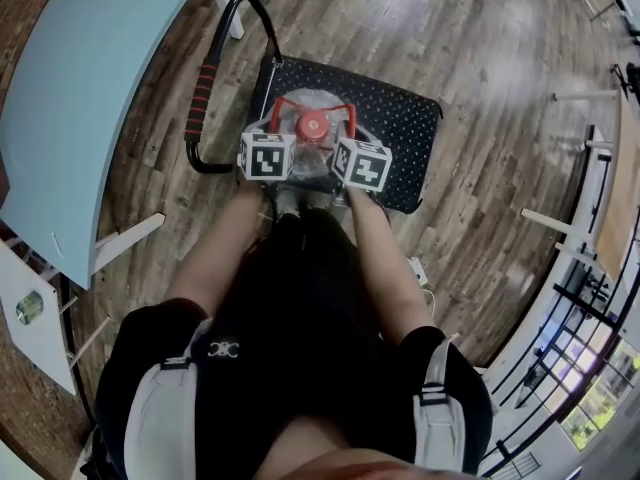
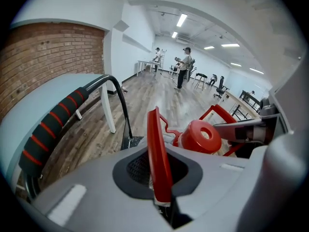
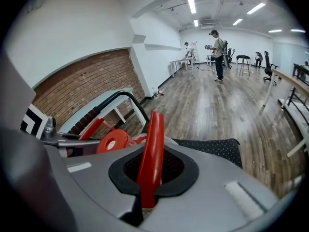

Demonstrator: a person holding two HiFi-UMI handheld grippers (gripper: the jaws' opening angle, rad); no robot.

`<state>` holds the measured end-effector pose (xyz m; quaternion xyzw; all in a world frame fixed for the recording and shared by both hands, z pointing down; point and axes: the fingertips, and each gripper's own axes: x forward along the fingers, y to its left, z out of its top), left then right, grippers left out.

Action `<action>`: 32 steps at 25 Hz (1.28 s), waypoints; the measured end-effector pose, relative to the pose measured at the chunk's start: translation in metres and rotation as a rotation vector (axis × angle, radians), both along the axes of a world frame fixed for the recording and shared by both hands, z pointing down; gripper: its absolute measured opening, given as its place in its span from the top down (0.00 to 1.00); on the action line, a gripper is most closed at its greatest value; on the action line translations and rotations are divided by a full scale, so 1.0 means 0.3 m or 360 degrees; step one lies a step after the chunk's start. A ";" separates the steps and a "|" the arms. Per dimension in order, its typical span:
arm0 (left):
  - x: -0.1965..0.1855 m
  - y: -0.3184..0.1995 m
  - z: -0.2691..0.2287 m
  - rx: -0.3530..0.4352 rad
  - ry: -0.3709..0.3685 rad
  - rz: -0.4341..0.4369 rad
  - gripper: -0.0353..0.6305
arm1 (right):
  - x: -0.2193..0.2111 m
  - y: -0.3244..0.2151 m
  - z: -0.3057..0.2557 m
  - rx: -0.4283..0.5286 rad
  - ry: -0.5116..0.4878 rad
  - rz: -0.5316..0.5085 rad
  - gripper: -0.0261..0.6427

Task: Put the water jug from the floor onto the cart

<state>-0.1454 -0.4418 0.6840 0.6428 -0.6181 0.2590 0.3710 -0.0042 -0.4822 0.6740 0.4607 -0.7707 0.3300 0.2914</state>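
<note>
Gripping the water jug [image 1: 312,140] from both sides, the two tongs meet at the centre of the head view, just above the person's legs. The jug is a clear plastic bottle, seen from above, with a round red cap [image 1: 313,123] on its neck and a red carrying frame [image 1: 310,99] that loops around the cap. It appears over the near part of the cart [image 1: 400,118], whose black studded deck fills the upper middle of the frame. Whether its base rests on the deck or hangs just above cannot be told.

The left tongs [image 1: 272,140] are clamped on the left bar of the frame. In the left gripper view that flat red bar [image 2: 157,149] stands upright, pinched between the nearly closed jaws of the left tongs [image 2: 160,187], with the cap [image 2: 202,137] just to its right. The right tongs [image 1: 348,143] are clamped on the frame's other bar. The right gripper view shows that bar [image 3: 150,153] caught between the jaws of the right tongs [image 3: 145,192], the cap [image 3: 112,141] to its left and the deck [image 3: 212,149] beyond.

The cart's push bar [image 1: 203,98], black with red-striped padding, curves up at the deck's left edge. A pale blue table [image 1: 90,88] fills the upper left, over a wooden plank floor [image 1: 500,68].
</note>
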 end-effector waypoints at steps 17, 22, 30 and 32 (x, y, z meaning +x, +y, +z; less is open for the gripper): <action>-0.139 -0.391 0.156 -0.0051 -0.0101 -0.0133 0.93 | -0.147 -0.424 0.189 -0.0010 -0.0030 -0.0155 0.92; -0.199 -0.475 0.267 -0.0069 -0.0091 -0.0204 0.94 | -0.212 -0.527 0.283 -0.0004 -0.0025 -0.0216 0.92; -0.250 -0.594 0.417 -0.0075 -0.0070 -0.0242 0.93 | -0.275 -0.654 0.428 0.0001 -0.0050 -0.0219 0.92; -0.266 -0.610 0.426 -0.0041 -0.0062 -0.0256 0.94 | -0.274 -0.684 0.436 0.0027 -0.0076 -0.0187 0.93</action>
